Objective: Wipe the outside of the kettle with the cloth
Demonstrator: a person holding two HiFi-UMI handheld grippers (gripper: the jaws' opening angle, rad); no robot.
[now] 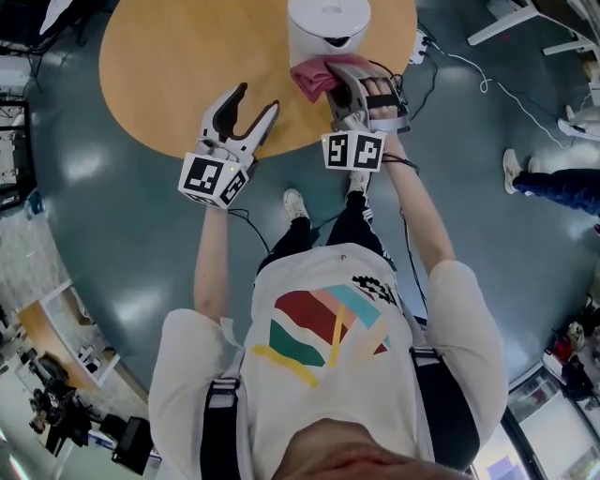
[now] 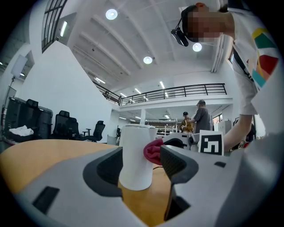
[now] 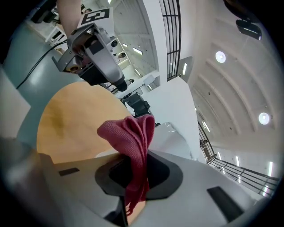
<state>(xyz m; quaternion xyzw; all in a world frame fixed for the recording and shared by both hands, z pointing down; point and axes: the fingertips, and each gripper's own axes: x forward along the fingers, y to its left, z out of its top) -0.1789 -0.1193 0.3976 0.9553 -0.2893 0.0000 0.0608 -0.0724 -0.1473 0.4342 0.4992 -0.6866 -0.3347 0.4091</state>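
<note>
Table [image 1: 169, 66]: round, wood-topped, on a grey-blue floor [image 1: 112, 225]; the person stands at its near edge.
Kettle [image 1: 323, 23]: white, upright on the table, directly ahead of the right gripper.
Left gripper [image 1: 258, 98]: jaws spread wide, holding nothing; it hovers over the table's near edge, left of the kettle and apart from it. Its own view frames the kettle between the jaws, farther off.
Right gripper [image 1: 342, 77]: jaws pinched on the cloth, held at the kettle's near side.
Cloth [image 3: 133, 137]: pinkish red, bunched, folds bulging past the jaws and lying against the kettle's wall.
</note>
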